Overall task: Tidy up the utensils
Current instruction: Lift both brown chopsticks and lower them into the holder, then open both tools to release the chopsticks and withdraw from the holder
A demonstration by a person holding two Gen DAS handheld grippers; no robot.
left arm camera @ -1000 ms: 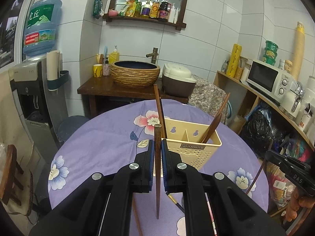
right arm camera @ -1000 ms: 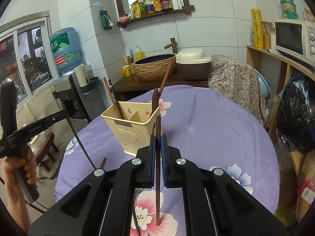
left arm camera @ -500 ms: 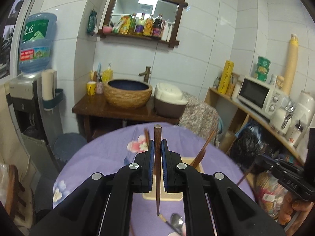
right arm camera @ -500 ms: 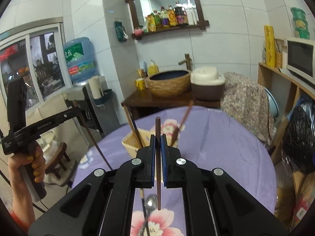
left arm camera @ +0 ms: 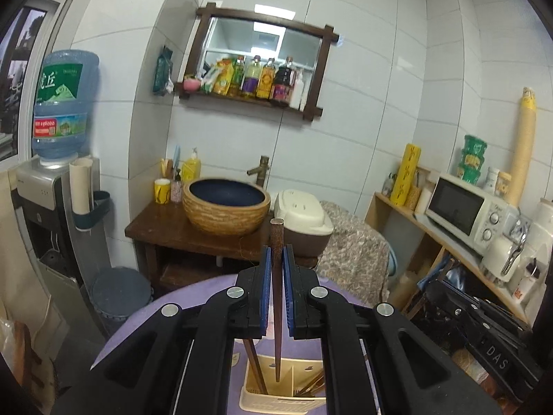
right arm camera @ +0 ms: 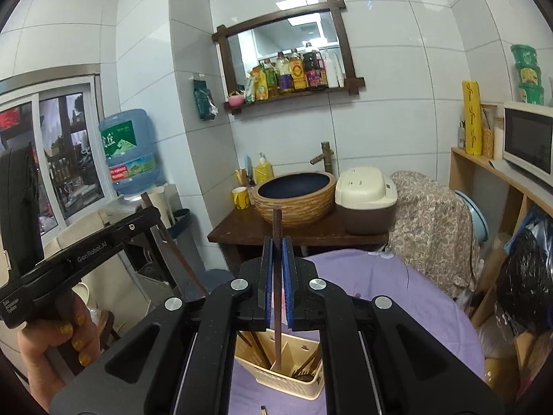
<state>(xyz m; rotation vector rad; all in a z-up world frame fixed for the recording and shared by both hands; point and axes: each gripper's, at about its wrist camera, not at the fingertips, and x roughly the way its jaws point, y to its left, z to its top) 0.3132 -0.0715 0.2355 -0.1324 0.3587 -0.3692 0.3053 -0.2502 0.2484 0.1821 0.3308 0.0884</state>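
Observation:
My left gripper [left arm camera: 276,252] is shut on a dark wooden chopstick [left arm camera: 276,235] that stands upright between the blue pads. Its lower tip hangs just above a cream utensil holder [left arm camera: 276,403] on the purple flowered table [left arm camera: 155,314]. My right gripper [right arm camera: 276,242] is shut on a second chopstick [right arm camera: 276,221], whose tip hangs over the same holder [right arm camera: 283,385]. Several other chopsticks [right arm camera: 257,346] lean inside the holder. In the right wrist view the left gripper [right arm camera: 86,252] shows at the left, held by a hand [right arm camera: 52,346].
Behind the table [right arm camera: 397,294] stands a dark wooden stand with a woven washbasin [left arm camera: 226,207] and a rice cooker [right arm camera: 366,197]. A water dispenser [left arm camera: 58,110] is at the left. A shelf with a microwave [left arm camera: 463,207] and a black bag [right arm camera: 525,276] is at the right.
Both grippers have risen with their chopsticks still clamped. The holder, which stood ahead of the fingers, now lies low beneath them, and more of the wall shows.

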